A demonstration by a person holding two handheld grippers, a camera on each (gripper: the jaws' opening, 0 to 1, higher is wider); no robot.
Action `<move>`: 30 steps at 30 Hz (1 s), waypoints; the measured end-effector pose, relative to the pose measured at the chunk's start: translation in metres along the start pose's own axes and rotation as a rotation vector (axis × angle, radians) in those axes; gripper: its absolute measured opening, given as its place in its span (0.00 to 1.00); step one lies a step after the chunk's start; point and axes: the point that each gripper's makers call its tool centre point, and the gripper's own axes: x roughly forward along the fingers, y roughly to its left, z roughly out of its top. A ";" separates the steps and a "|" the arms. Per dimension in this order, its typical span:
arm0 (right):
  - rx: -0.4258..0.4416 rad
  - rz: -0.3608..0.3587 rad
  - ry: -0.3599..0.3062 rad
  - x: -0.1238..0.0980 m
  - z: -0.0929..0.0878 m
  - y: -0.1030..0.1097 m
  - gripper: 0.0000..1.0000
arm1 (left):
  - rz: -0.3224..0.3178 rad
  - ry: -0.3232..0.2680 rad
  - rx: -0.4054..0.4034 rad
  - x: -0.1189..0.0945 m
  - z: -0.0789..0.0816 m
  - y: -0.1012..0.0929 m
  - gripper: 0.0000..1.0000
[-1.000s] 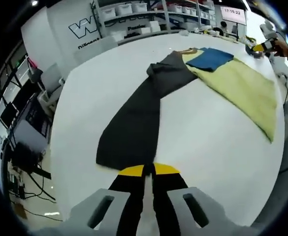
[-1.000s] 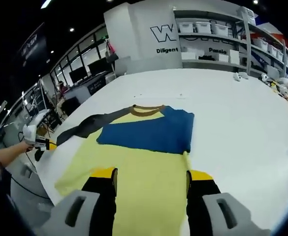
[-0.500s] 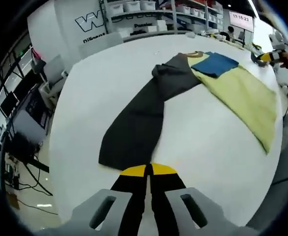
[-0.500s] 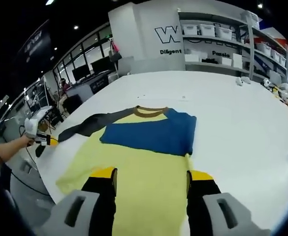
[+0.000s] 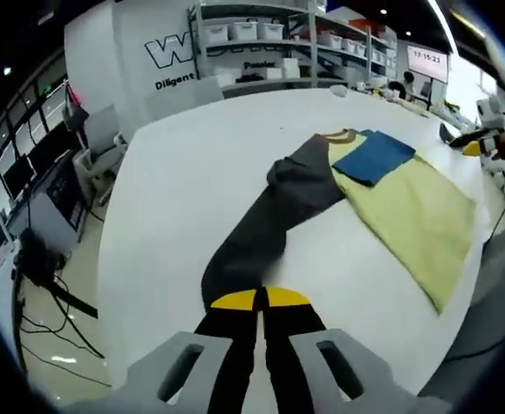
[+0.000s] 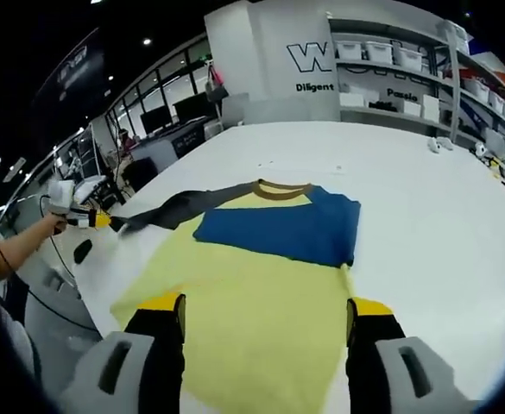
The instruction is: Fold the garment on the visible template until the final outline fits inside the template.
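On a wide white table [image 6: 425,198], a long-sleeved garment [image 6: 252,293] lies spread flat, its pale yellow body toward the right gripper's camera and its brown collar [image 6: 284,189] at the far end. Left of the collar, the dark grey sleeve [image 5: 274,216] stretches out across the table to the left gripper [image 5: 261,299], whose yellow-tipped jaws are pressed together on the cuff end, pulling the sleeve out from the body; the same gripper appears at the far left of the right gripper view, in the person's hand [image 6: 62,198], with the sleeve end at its tip. Just right of the collar, the blue sleeve [image 6: 282,231] is already folded in across the chest, a blue band lying on the yellow. Nearer than the collar, at the hem, the right gripper [image 6: 265,306] hangs with its jaws spread wide apart over the yellow cloth, gripping nothing. No template outline can be made out on the table around the collar. By the look of it, the fold is roughly a third done: one sleeve is in, while the grey sleeve has yet to be laid over the body and the long yellow body has yet to be folded up toward the collar.
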 end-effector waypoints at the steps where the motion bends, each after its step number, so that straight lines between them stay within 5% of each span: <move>1: -0.004 0.004 0.003 0.000 -0.001 0.001 0.84 | -0.001 -0.003 -0.005 0.000 0.003 0.000 0.00; 7: -0.030 0.041 0.015 -0.003 -0.003 0.010 0.97 | -0.010 -0.017 -0.004 -0.001 0.012 -0.002 0.00; 17: -0.040 0.063 0.016 -0.005 -0.001 0.012 0.99 | -0.029 -0.027 -0.008 -0.009 0.028 -0.006 0.00; 30: -0.048 0.087 0.026 -0.006 -0.002 0.014 0.99 | -0.119 -0.033 0.034 -0.016 0.090 -0.041 0.00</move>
